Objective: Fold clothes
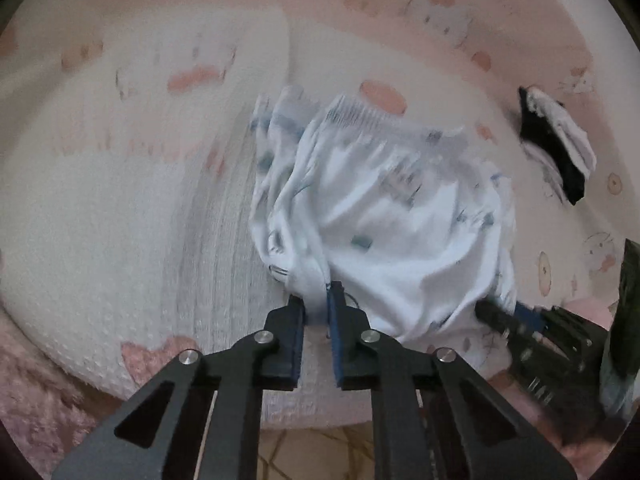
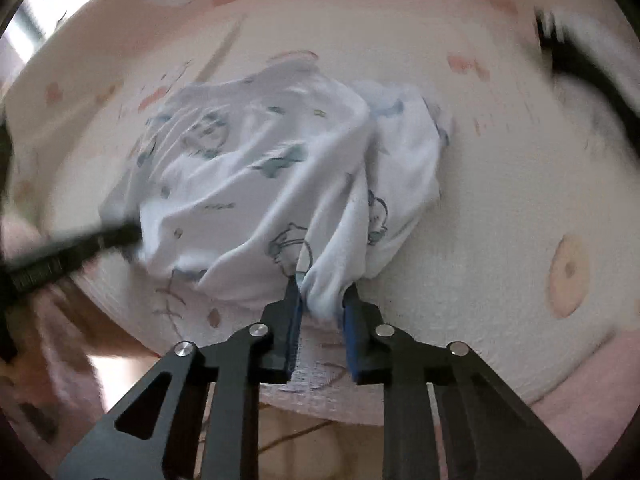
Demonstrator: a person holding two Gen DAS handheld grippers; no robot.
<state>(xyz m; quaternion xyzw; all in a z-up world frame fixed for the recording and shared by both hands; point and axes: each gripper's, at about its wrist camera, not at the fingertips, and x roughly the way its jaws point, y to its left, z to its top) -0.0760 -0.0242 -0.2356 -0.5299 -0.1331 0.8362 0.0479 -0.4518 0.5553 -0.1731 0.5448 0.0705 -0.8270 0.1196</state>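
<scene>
White printed cotton, the garment (image 1: 384, 208) bunches just ahead of my left gripper (image 1: 318, 300) and right gripper (image 2: 324, 300), both clamped on its near edge, so I judge spreading it flat comes next.

Open bedspread (image 1: 120, 200) left of garment (image 1: 380, 208) — black-and-white clothing (image 1: 556, 148) right.

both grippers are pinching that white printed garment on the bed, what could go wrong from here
1. The white printed garment is bunched, and each gripper, left and right, holds only a small pinch of fabric, so an edge may slip out when pulled.
2. The folds look layered; the left gripper may have caught more than one layer, giving a crooked fold.
3. The black and white item lies close by on the blanket and could get dragged along.
</scene>
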